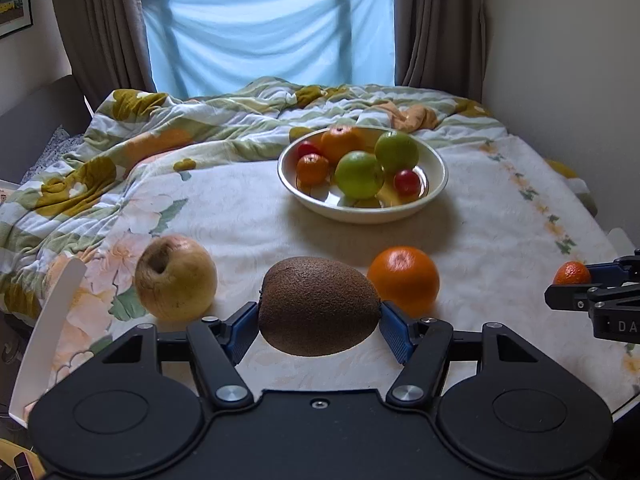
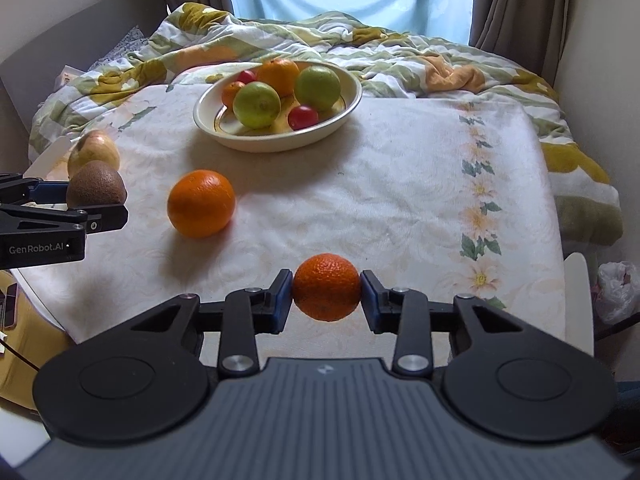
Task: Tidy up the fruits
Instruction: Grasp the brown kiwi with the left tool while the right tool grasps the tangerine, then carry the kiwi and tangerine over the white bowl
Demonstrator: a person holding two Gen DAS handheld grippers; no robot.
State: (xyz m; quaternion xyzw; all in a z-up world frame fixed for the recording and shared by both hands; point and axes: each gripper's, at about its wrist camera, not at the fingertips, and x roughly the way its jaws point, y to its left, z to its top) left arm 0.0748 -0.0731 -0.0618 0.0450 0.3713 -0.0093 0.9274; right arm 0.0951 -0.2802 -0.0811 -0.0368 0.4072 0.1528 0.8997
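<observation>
A white bowl [image 2: 276,136] of green, orange and red fruit sits toward the far edge of the bed's floral cloth [image 2: 400,200], with a crumpled quilt [image 1: 160,136] behind it. A loose orange [image 2: 201,203] and a yellowish apple [image 1: 175,276] lie nearer. The left gripper [image 1: 319,318] clamps a kiwi [image 1: 318,306]; the right gripper [image 2: 326,294] pinches a small mandarin [image 2: 326,286]. The left gripper's side reads "GenRobot.AI".

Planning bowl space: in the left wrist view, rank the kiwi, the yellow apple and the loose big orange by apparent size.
1. Kiwi, though it sits nearest the camera, so this is unsure.
2. Yellow apple.
3. Loose orange, slightly smaller-looking than the apple and a little farther away.
</observation>
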